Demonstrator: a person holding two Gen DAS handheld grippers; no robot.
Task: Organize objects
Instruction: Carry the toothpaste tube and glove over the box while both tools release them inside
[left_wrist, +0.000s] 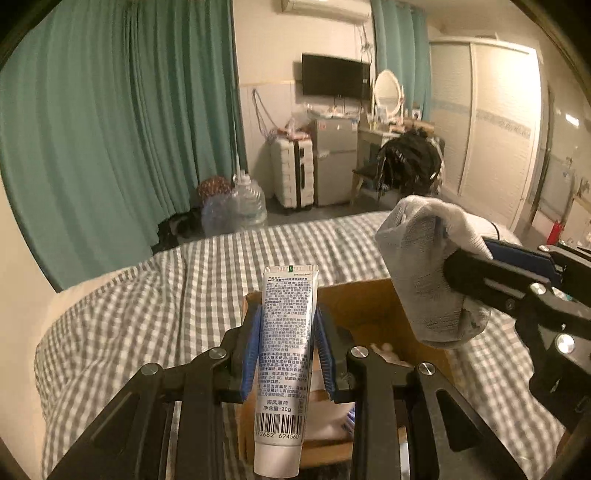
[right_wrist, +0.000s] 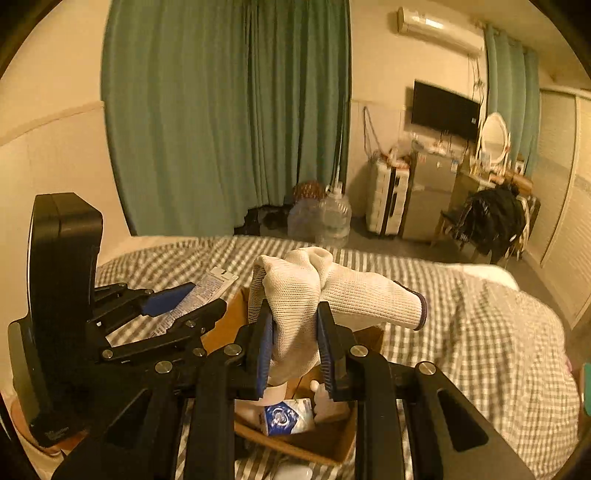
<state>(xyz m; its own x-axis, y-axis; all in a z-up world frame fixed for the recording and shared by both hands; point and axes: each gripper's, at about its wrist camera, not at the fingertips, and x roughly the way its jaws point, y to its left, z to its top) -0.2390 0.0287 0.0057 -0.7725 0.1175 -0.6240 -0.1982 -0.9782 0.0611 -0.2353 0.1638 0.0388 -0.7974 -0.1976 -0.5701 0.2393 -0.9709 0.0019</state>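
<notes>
My left gripper (left_wrist: 288, 343) is shut on a white toothpaste tube (left_wrist: 284, 369) with a barcode, held upright above an open cardboard box (left_wrist: 369, 306) on the checked bed. My right gripper (right_wrist: 295, 339) is shut on a bunched white knit glove (right_wrist: 332, 291), held above the same box (right_wrist: 314, 443). In the left wrist view the right gripper (left_wrist: 465, 266) and glove (left_wrist: 424, 266) hang at the right, over the box's far corner. In the right wrist view the left gripper (right_wrist: 184, 299) and tube (right_wrist: 207, 291) sit at the left. A blue-and-white packet (right_wrist: 284, 419) and small white items lie in the box.
The box rests on a bed with a grey-and-white checked cover (left_wrist: 147, 314). Beyond the bed are green curtains (left_wrist: 110, 129), water jugs (left_wrist: 243, 206), a white suitcase (left_wrist: 291, 173), a small fridge (left_wrist: 334, 162), a chair with dark clothes (left_wrist: 406, 162) and a wardrobe (left_wrist: 495, 122).
</notes>
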